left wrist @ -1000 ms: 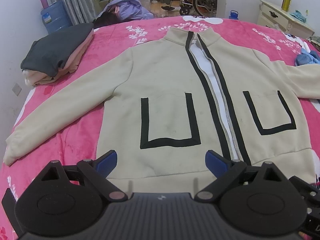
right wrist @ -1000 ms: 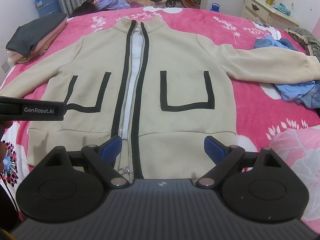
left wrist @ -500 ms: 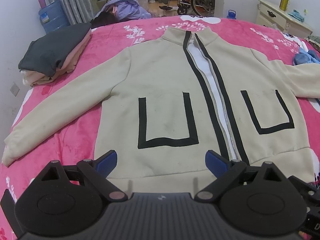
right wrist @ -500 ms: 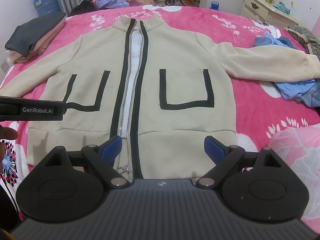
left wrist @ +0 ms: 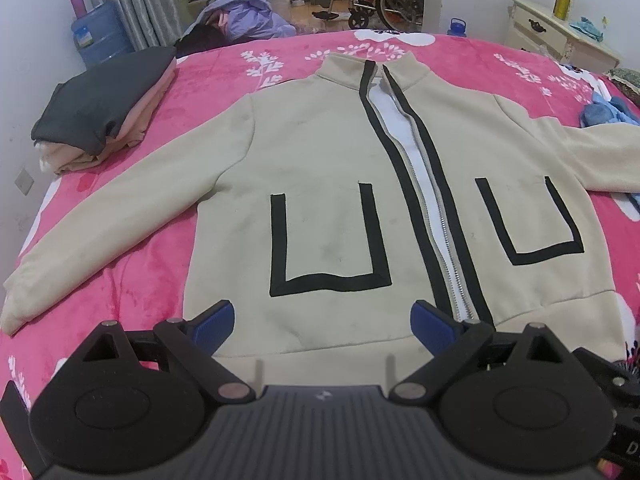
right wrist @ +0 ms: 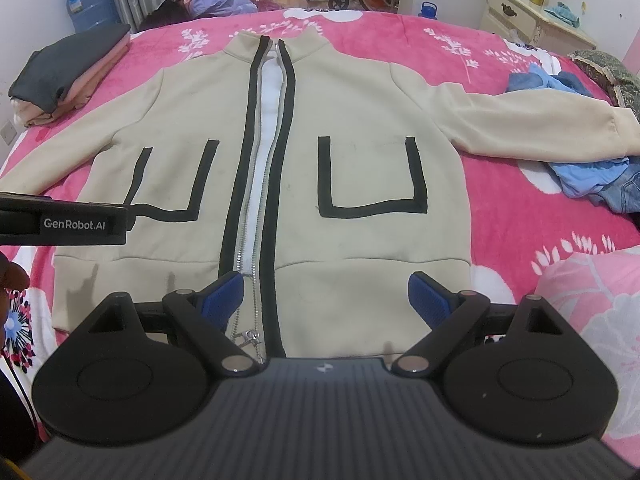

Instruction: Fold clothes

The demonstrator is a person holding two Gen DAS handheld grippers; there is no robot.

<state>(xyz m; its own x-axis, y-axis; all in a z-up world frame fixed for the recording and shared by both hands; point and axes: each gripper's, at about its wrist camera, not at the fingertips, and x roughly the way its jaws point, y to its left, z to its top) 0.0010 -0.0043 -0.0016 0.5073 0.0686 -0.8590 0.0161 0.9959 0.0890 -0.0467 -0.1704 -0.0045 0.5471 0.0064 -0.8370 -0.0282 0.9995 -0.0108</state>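
Barely any change: both claws, left gripper and right gripper, still hang spread wide and empty over the hem, views creeping closer. Jacket lies flat, unfolded, on the pink bed; folding not begun.

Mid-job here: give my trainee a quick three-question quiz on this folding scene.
1. True or false: the beige jacket lies front side up on the pink blanket.
2. Multiple choice: the left tool is A) clamped on the hem, B) open and holding nothing, C) gripping a sleeve.
3. Fill in: on the right wrist view, the blue clothes lie by the jacket's ____ sleeve end.

Key: 1 true; 2 B; 3 right-hand. The right tool is open too.
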